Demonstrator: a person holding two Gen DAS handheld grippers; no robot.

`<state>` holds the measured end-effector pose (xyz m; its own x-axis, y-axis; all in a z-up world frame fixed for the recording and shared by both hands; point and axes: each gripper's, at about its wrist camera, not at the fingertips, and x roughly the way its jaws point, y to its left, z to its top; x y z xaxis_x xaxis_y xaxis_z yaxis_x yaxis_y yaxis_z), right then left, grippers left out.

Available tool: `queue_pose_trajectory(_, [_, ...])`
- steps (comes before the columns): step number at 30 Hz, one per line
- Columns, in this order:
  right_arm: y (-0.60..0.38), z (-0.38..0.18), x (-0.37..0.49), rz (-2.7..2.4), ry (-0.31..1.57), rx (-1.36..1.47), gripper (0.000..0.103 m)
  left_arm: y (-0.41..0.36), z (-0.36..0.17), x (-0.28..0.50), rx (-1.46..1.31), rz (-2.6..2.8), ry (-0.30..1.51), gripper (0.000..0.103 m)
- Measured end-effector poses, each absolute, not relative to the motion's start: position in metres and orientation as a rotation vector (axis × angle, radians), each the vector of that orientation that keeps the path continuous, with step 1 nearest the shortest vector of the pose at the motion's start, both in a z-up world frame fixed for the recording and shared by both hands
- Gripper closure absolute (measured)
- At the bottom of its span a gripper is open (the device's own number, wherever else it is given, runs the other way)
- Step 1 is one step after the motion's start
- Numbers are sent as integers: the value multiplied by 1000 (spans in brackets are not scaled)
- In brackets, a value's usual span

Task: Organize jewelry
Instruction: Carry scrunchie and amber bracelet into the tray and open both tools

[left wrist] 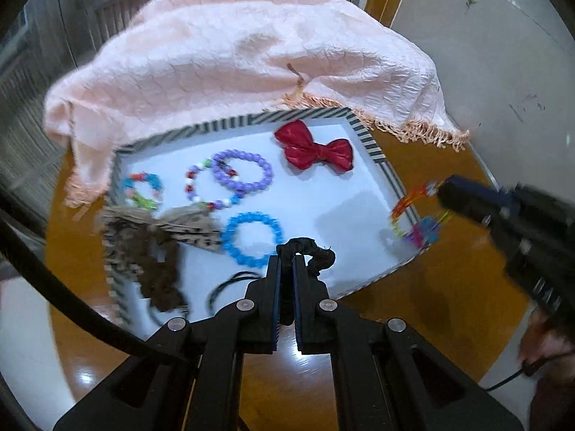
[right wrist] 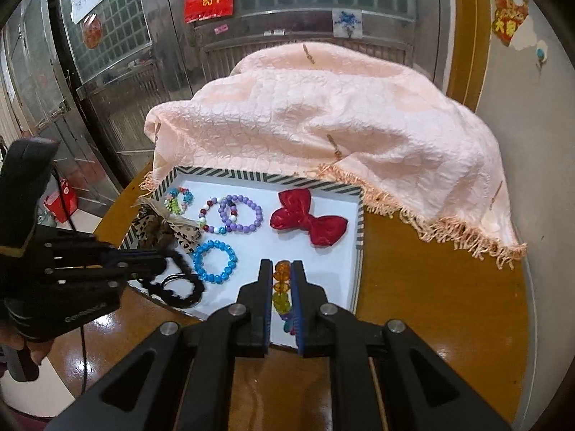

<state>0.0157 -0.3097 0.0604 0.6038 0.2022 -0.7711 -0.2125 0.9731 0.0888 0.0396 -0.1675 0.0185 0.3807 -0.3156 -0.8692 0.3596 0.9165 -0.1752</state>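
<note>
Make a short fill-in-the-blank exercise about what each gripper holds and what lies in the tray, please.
1. The left gripper is shut on a ____ hair tie.
2. The right gripper clamps a bracelet of ____ beads.
3. The bow lying in the tray is ____.
4. The pink cloth lies over the tray's ____ edge.

Missing words: black; multicoloured; red; far

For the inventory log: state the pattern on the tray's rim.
Black-and-white diagonal stripes on the tray's rim, clearest in the right wrist view.

I see the pale pink fringed cloth [left wrist: 233,57] hiding the far tabletop and the striped-rimmed white tray's [left wrist: 230,122] back corner. The multicoloured bead bracelet [left wrist: 417,215] blurs in my right hand-held gripper [left wrist: 440,194].
</note>
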Motion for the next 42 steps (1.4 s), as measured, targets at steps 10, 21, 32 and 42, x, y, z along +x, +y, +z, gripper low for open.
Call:
queue_pose_trajectory(10, [-328,-2,66,223,1023,23,93,-193,-26,78,-40,-423,1216,96])
queue_pose_trajectory(21, [-337,-41,109,186,1070,-1,93,-190,-54,106,-12,-282,1261,92])
queue_pose_trajectory(32, [-336,-23,90,151,1007,34,63,-184,-48,91,16,-257,1242,80])
queue_pose_trajectory(42, [-323,11,41,113,915,95,41,-162,-13,53,21,-213,1145,80])
